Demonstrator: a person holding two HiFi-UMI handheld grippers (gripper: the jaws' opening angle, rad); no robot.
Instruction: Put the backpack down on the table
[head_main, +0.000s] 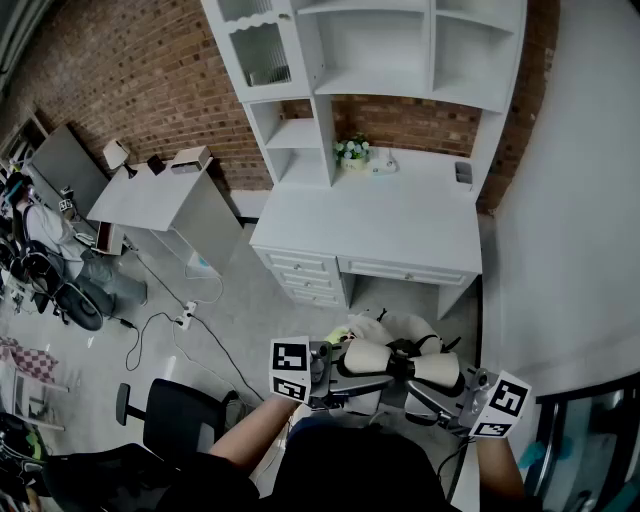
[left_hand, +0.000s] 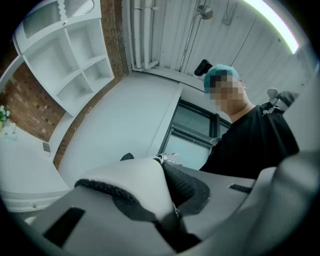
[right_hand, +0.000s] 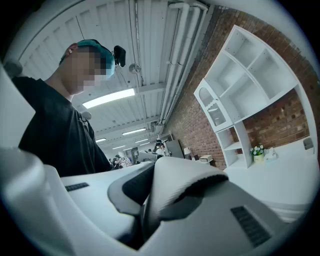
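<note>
backpack (head_main: 385, 330) between left tongs (head_main: 347, 368) and right tongs (head_main: 425, 390), before the desk (head_main: 380, 215), flowers (head_main: 352, 150) on it, chair (head_main: 180, 415) at left

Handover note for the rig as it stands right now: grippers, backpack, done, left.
Left gripper: shut on a padded strap of the backpack.
Right gripper: shut on a second strap.
The backpack hangs in the air between the two, in front of the white desk and not on it.
Done: backpack lifted, both grips look firm.
Left: carry it over the desktop, lower it until it rests, then open both grippers.
</note>
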